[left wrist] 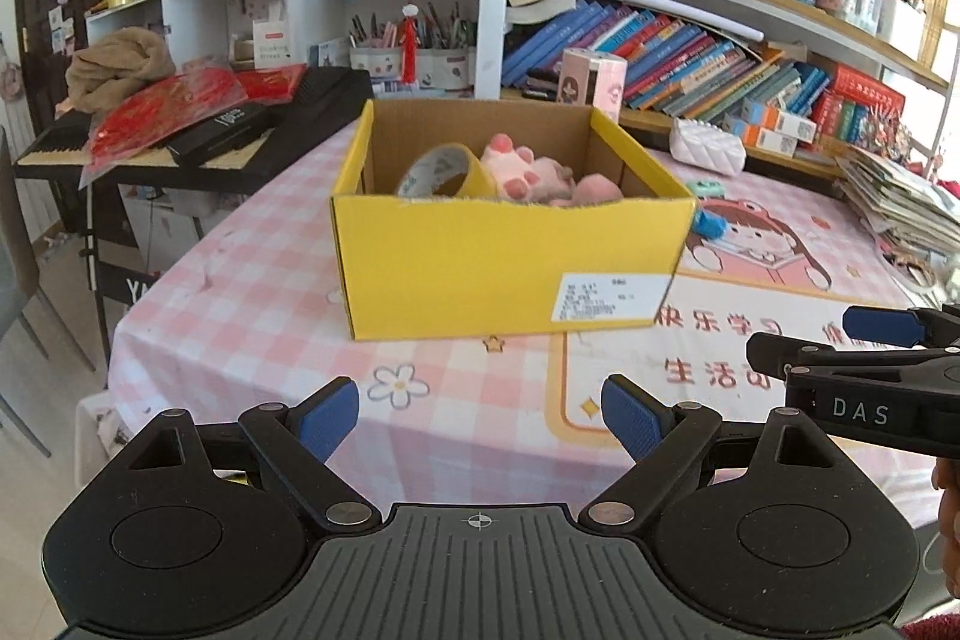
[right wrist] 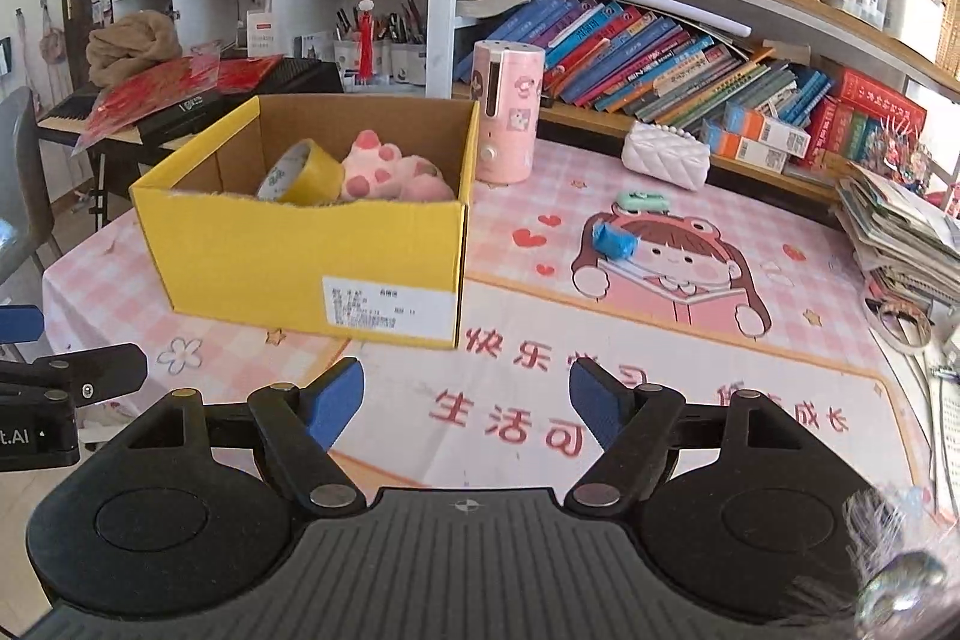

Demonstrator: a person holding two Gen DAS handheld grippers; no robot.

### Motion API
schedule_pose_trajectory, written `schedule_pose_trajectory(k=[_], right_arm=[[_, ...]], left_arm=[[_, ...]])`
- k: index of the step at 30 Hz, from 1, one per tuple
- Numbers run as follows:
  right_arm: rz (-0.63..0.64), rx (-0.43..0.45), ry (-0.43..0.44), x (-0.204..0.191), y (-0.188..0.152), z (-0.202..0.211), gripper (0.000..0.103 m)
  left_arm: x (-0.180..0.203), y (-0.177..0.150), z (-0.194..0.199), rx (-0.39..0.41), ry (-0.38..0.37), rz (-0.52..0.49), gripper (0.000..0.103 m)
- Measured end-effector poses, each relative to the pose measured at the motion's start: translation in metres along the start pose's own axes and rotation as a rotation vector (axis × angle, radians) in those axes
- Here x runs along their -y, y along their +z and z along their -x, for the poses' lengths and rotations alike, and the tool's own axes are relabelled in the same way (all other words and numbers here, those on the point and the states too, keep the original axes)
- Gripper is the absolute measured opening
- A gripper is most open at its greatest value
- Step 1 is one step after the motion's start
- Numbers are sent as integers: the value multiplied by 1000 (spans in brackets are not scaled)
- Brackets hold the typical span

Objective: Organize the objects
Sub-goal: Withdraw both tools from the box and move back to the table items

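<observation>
Currently your left gripper (left wrist: pixel 480 418) and right gripper (right wrist: pixel 467 400) both stand spread with nothing between the pads, low over the counter (right wrist: pixel 600 340). Ahead, the yellow cardboard box (right wrist: pixel 300 256) holds a yellow tape roll (right wrist: pixel 303 175) and a pink paw plush (right wrist: pixel 390 169). A blue wrapped item (right wrist: pixel 613 238) and a green toy car (right wrist: pixel 642 202) lie right of the box.

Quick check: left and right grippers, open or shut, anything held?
Left gripper: open, nothing between its fingers.
Right gripper: open, nothing between its fingers.
</observation>
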State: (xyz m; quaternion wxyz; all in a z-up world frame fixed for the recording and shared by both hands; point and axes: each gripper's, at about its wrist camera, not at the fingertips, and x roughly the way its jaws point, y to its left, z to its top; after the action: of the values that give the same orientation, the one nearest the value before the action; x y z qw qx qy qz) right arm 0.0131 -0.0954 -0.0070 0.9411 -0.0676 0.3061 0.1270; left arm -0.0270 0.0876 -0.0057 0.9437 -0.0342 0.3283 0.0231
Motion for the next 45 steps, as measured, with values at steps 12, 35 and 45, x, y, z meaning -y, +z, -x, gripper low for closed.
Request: schedule_pose_trajectory(k=[12,35,45], right_arm=[[-46,-38,-63,14,-26,20,77],[-190,-90,-235,102,-36,13,80],[-174,-113,-212,149,-15,-21,80]], left_arm=[[22,-9,-2,-38,-79,-65,90],[115,15,-52,-71,-252,-222,91],[155,39,-88,-76,-246,-210,91]])
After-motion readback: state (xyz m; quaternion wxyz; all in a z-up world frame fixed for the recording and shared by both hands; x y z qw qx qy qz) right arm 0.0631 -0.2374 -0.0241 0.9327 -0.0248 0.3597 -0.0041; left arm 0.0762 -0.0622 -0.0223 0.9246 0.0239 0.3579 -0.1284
